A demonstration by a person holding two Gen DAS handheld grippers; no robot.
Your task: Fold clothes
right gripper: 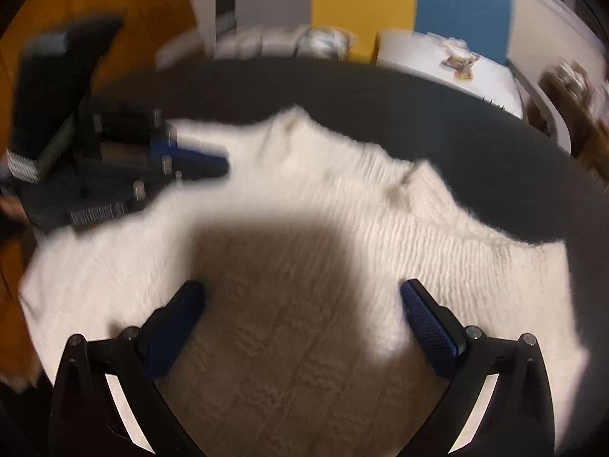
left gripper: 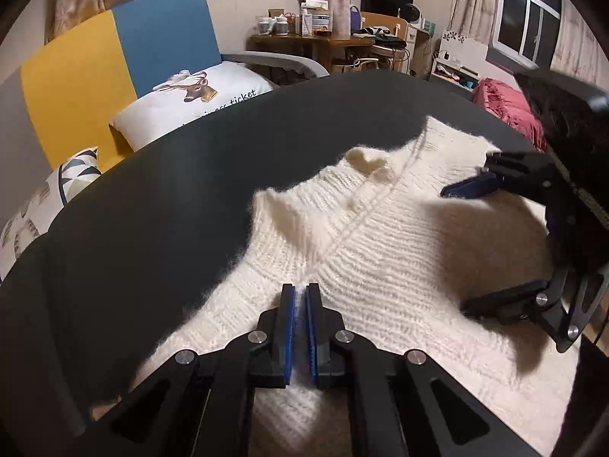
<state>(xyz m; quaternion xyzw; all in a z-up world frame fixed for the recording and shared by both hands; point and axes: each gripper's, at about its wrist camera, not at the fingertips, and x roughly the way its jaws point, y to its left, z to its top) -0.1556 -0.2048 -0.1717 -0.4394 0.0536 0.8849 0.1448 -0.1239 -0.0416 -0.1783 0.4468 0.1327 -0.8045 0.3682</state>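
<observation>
A cream knitted sweater (left gripper: 380, 251) lies spread on the dark round table (left gripper: 152, 209). At its near edge my left gripper (left gripper: 300, 293) is shut, with a ridge of the white knit pinched between its blue pads. My right gripper (left gripper: 483, 243) stands open at the right, its jaws wide apart just over the sweater. The right wrist view is blurred. There the right gripper (right gripper: 302, 293) is spread wide above the sweater (right gripper: 342, 198) and casts a shadow on it. The left gripper (right gripper: 213, 163) shows shut at the sweater's left side.
Behind the table (right gripper: 380, 87) stands a sofa with a yellow and blue back (left gripper: 114, 53), with a deer-print pillow (left gripper: 190, 103) on it. A cluttered wooden desk (left gripper: 308, 42) and a red blanket (left gripper: 506, 106) lie further back. Wooden floor (right gripper: 95, 0) shows at the left.
</observation>
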